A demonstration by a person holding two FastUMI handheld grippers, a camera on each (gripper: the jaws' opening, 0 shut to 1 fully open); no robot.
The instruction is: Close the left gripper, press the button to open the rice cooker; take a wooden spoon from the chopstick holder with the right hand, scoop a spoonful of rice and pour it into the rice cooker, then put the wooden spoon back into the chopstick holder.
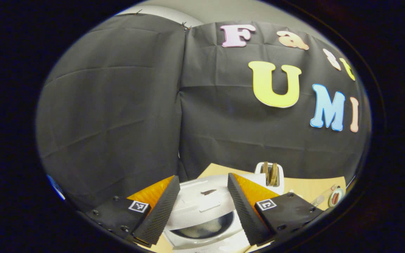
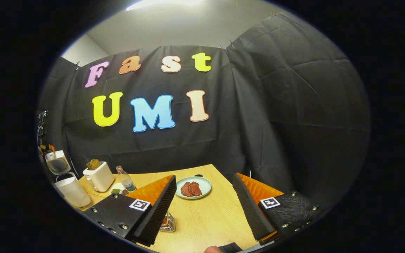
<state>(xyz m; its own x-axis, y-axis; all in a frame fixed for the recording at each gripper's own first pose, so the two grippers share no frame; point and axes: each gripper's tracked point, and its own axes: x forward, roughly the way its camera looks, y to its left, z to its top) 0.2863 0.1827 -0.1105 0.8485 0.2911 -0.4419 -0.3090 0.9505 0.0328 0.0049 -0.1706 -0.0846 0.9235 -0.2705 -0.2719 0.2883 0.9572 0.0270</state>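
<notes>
The white rice cooker sits just below and ahead of my left gripper, which is open and holds nothing. Its lid is tilted back and the dark inner pot shows under it. In the right gripper view the rice cooker stands at the table's far left with its lid raised. My right gripper hangs open and holds nothing above the table. A wire chopstick holder stands beneath its left finger and is partly hidden by it.
A white toaster with bread, a clear bottle and a small dish stand beside the cooker. Farther back on the wooden table lies a plate of meat. The toaster stands behind the cooker. Black cloth walls close in behind the table.
</notes>
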